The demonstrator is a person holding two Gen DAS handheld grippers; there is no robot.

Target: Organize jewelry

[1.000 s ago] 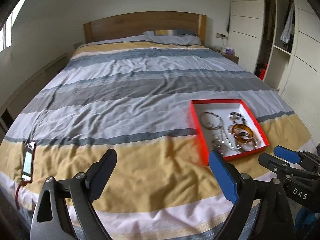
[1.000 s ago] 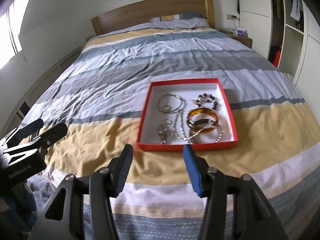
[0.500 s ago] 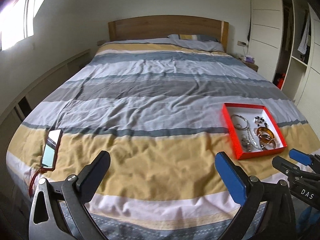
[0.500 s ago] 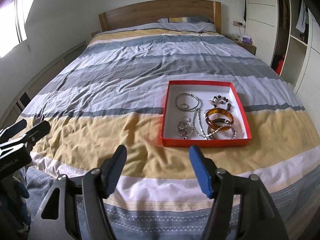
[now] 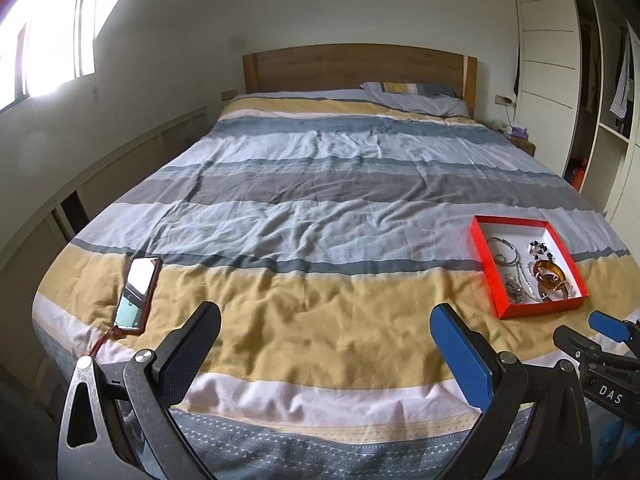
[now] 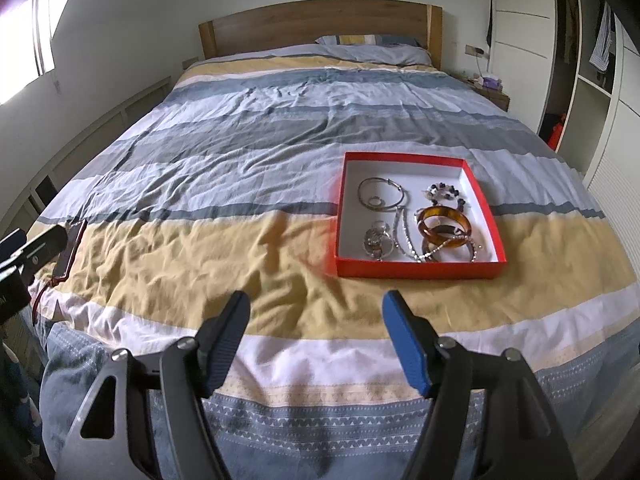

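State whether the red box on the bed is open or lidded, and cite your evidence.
Open: the red box has no lid, so its white interior and the jewelry show.

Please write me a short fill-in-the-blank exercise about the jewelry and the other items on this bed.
1. The jewelry lies in a shallow box whose outer walls are ____.
2. The amber bangle lies nearest the box's ____ wall in the right wrist view.
3. Near the bed's left edge lies a ____ in a red case.
4. Between the fingers of the left gripper there is ____ but bedspread.

Missing words: red; right; phone; nothing
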